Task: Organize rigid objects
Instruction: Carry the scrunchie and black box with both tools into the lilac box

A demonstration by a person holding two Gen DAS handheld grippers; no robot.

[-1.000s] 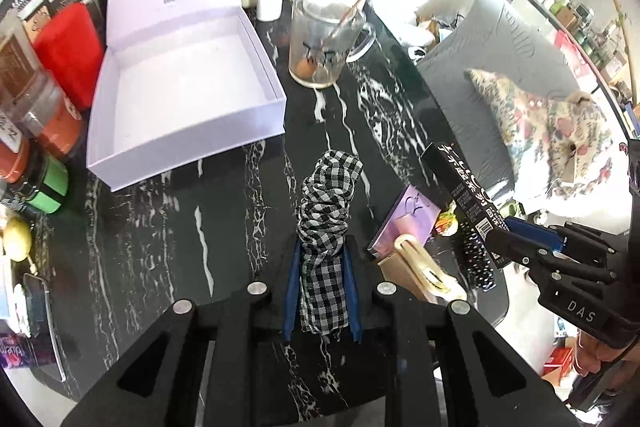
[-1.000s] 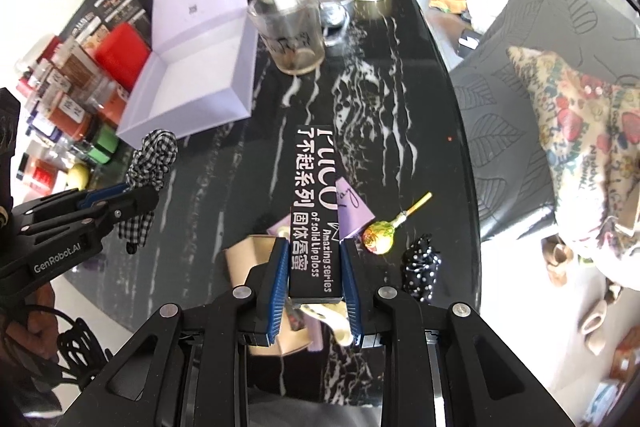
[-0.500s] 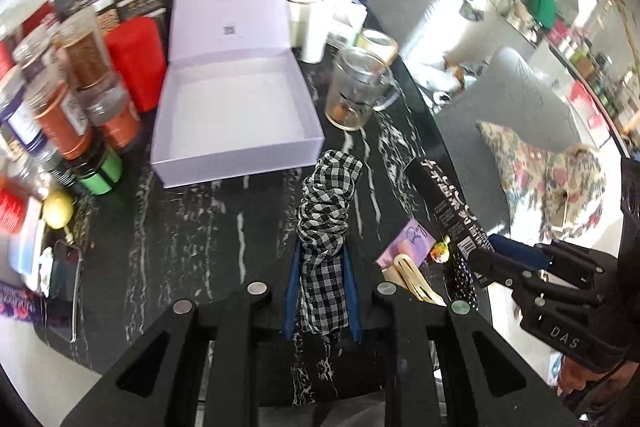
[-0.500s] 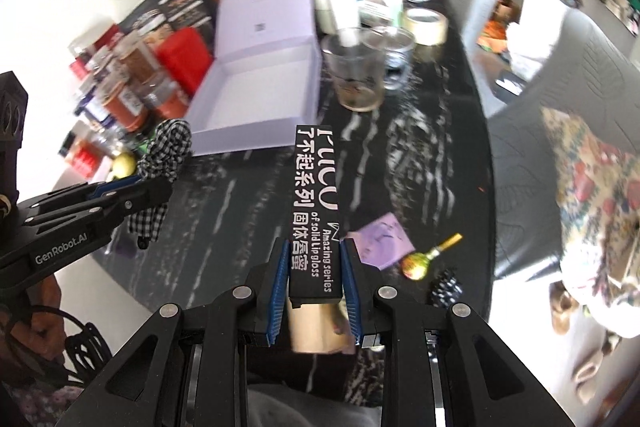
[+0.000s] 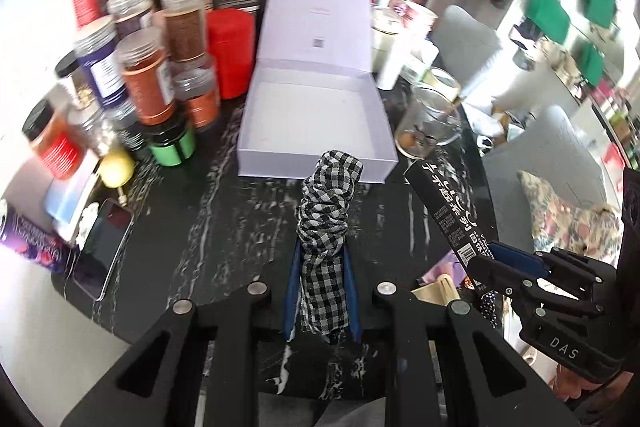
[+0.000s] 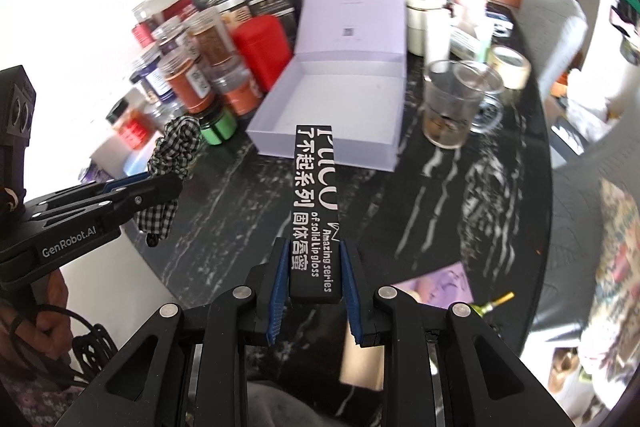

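Above the black marbled table [image 5: 192, 227], our left gripper [image 5: 322, 291] had its jaws clamped on a black-and-white checked fabric scrunchie [image 5: 326, 227]; beyond lay the open lilac cardboard box [image 5: 316, 115]; our right gripper [image 6: 314, 287] pinched a long black lip-gloss carton [image 6: 314, 203].

both wrist views downward, sharing lilac box [image 5: 316, 115]

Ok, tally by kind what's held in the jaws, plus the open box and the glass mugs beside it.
Checked scrunchie: 1
Black lip gloss carton: 1
Open lavender box: 1
Glass mugs: 2
Total: 5
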